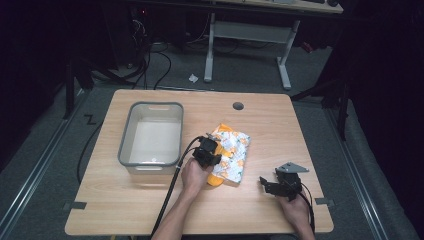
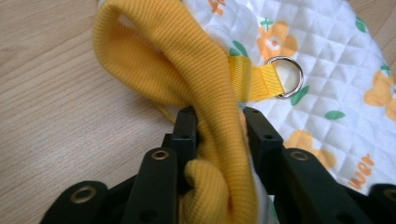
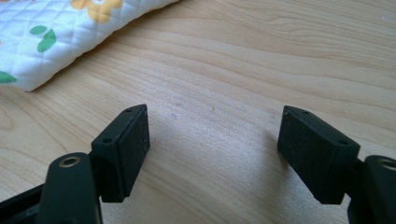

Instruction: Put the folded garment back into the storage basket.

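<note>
In the left gripper view the yellow ribbed band [image 2: 196, 74] runs down between the jaws of the left hand-held gripper [image 2: 215, 128] and out past the bottom edge. The quilted cloth [image 2: 327, 60] is cut off at the top and right; its orange print at lower right reads "wer", the rest cropped. In the high view the near end of the cloth [image 1: 231, 152] lies hidden under that hand-held gripper [image 1: 206, 152]. The right gripper view clips the cloth [image 3: 56, 32] at upper left.

High view looks down on the table [image 1: 150, 210]; both claw views sit close, sharing the quilted cloth [image 1: 234, 152].
</note>
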Demonstrator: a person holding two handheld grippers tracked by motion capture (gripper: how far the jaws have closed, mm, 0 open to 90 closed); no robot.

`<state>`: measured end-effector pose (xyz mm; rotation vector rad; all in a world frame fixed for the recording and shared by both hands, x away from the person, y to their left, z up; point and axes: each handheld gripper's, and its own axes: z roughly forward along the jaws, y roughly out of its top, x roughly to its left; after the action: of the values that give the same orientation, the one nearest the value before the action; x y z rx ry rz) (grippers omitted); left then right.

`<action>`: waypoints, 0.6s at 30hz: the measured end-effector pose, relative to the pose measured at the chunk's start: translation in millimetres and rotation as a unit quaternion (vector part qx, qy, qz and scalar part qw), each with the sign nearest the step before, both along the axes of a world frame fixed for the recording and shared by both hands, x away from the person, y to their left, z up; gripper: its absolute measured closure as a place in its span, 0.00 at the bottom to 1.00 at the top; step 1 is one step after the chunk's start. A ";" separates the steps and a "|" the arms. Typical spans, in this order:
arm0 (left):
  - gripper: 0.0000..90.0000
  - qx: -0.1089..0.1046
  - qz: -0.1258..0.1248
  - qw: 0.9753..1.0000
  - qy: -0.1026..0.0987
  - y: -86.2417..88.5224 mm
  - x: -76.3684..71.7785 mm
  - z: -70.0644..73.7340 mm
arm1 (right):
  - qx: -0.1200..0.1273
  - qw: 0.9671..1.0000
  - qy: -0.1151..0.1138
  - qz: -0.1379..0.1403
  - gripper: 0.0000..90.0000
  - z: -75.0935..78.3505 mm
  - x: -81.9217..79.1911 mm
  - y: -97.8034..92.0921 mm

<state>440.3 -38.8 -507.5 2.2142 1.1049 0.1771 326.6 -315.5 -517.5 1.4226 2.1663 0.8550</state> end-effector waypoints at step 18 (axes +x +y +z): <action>0.83 -0.066 -0.012 0.997 -0.038 9.5 -19.8 31.9 | -0.001 1.000 -0.002 0.004 0.28 -0.2 0.0 -0.3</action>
<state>420.6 -29.3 -475.6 2.0845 1.0188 0.1723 326.6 -315.8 -517.7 1.4102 2.1714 0.8580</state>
